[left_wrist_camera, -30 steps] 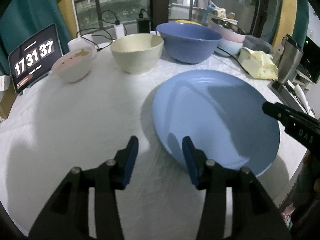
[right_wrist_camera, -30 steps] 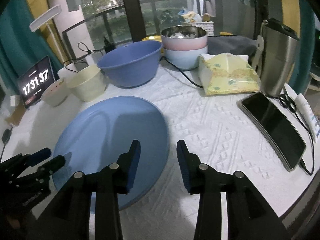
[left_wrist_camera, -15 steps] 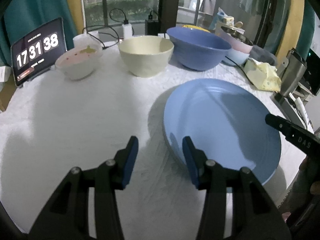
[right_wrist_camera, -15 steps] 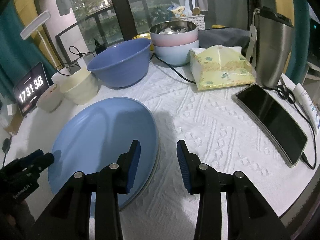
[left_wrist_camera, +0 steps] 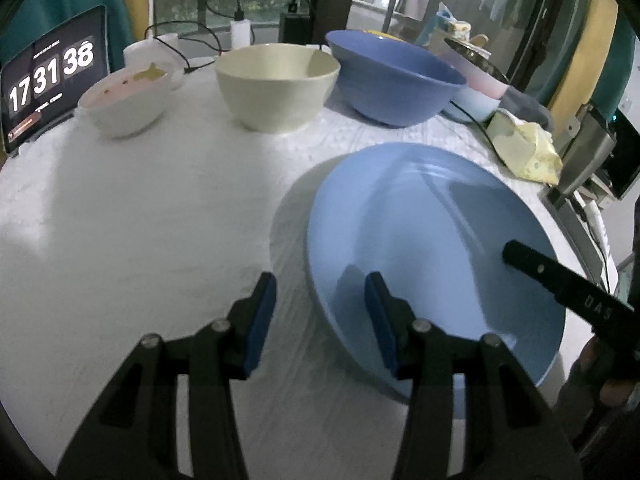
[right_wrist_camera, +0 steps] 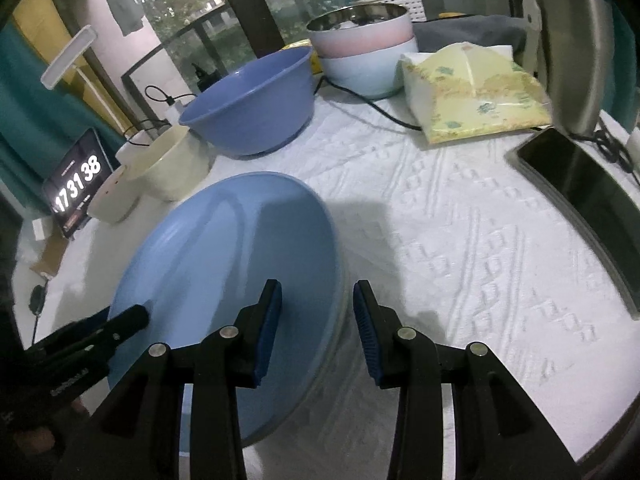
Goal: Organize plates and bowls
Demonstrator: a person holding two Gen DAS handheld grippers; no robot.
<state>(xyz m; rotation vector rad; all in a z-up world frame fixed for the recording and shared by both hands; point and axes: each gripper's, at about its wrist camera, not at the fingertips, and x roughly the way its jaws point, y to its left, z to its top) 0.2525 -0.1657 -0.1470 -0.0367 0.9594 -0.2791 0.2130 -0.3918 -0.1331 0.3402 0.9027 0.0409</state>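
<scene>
Lay near the front edge of the white textured cloth-covered surface [right_wrist_camera: 460,216]: a large round light blue plate [left_wrist_camera: 424,240], its left rim between the parted blue pads of the left claw [left_wrist_camera: 320,312], its right rim between the parted pads of the right claw [right_wrist_camera: 316,312], neither pair visibly pressing. Stood along the far edge, well apart from the plate: a small white bowl with pink inside [left_wrist_camera: 124,100], a cream bowl [left_wrist_camera: 276,84], a deep blue bowl [left_wrist_camera: 392,80] and a stacked pink and pale blue pair [right_wrist_camera: 364,48].
</scene>
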